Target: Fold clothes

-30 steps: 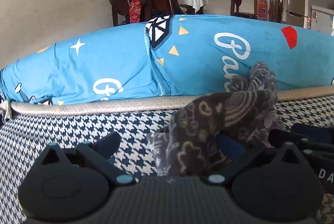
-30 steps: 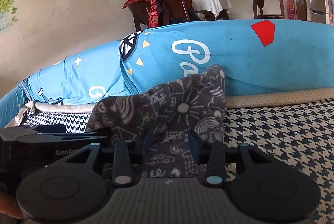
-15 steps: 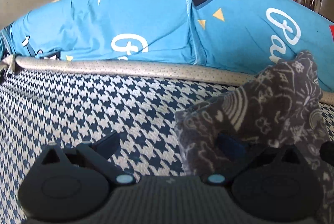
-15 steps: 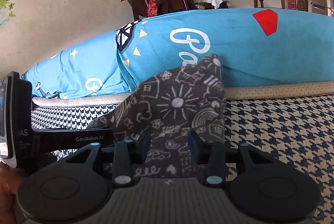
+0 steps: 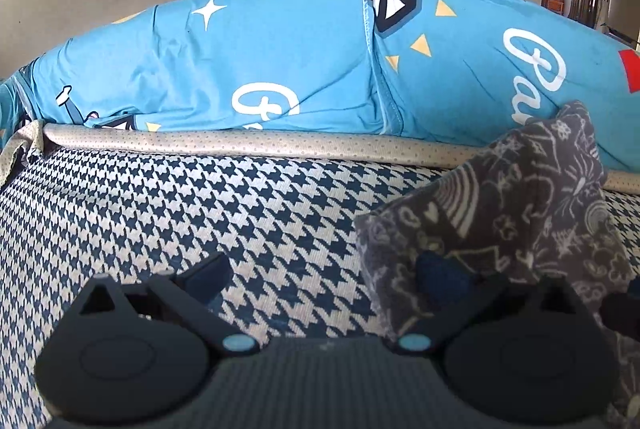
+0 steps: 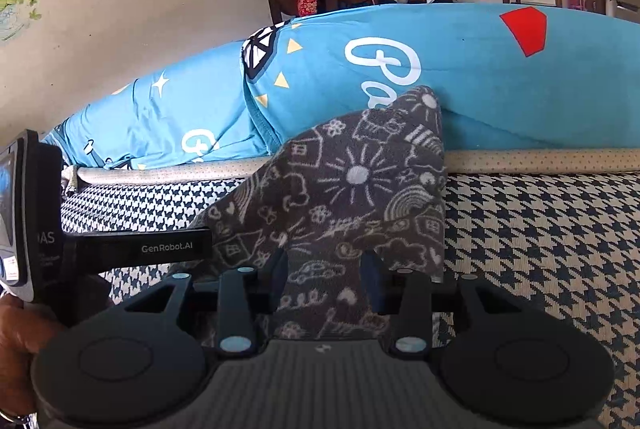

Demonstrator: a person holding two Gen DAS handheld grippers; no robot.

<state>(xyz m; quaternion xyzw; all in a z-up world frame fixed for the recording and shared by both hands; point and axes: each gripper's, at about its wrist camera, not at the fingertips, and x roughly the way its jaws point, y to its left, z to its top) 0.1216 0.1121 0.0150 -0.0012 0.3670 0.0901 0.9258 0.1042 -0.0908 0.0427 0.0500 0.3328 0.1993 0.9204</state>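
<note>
The right tongs [image 6: 325, 269] pinch the dark doodle-print garment [image 6: 344, 189], which rises ahead of them above the houndstooth bed cover [image 6: 540, 229]. The left tongs [image 5: 320, 273] gape wide, cloth against their right finger only. Keep the pinched edge taut and level.

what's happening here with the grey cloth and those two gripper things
A person is folding a dark grey patterned cloth on a houndstooth-covered surface using two handheld grippers. The right gripper is shut on a bunched part of the cloth, holding it up in a peak. The left gripper is open, with only its right finger at the cloth's edge. A blue printed quilt lies behind.
</note>
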